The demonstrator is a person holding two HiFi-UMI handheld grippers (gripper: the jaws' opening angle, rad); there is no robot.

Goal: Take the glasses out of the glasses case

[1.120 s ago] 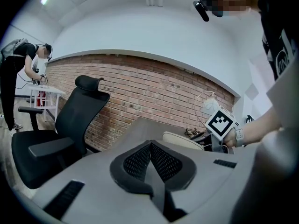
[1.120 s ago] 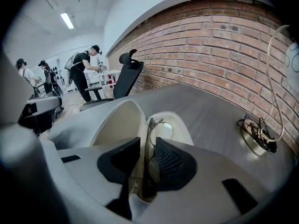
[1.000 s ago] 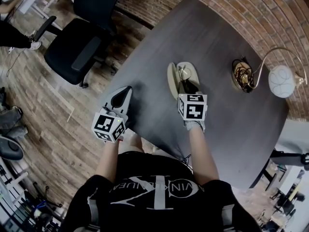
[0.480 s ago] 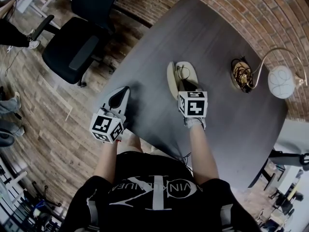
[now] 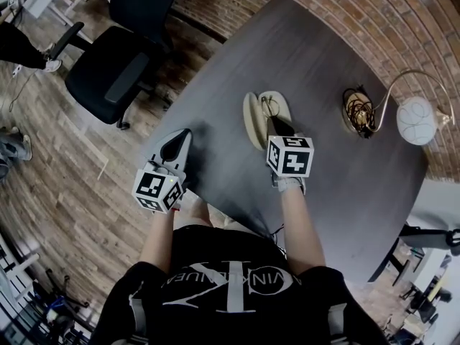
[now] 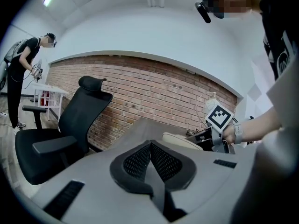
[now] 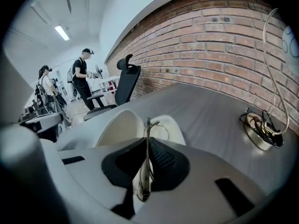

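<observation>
Left gripper (image 5: 178, 144) sits at the table's (image 5: 338, 192) near edge, jaws together on nothing. Right gripper (image 5: 277, 124), its jaws having just been closing, clamps the glasses (image 7: 147, 125) above the open glasses case (image 5: 251, 117). Only its own view shows that pinched frame.

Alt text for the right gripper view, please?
The right claw has just closed on thin wire-framed glasses, seen edge-on, over an open cream glasses case on a dark table. Behind are a brick wall and a black office chair.
</observation>
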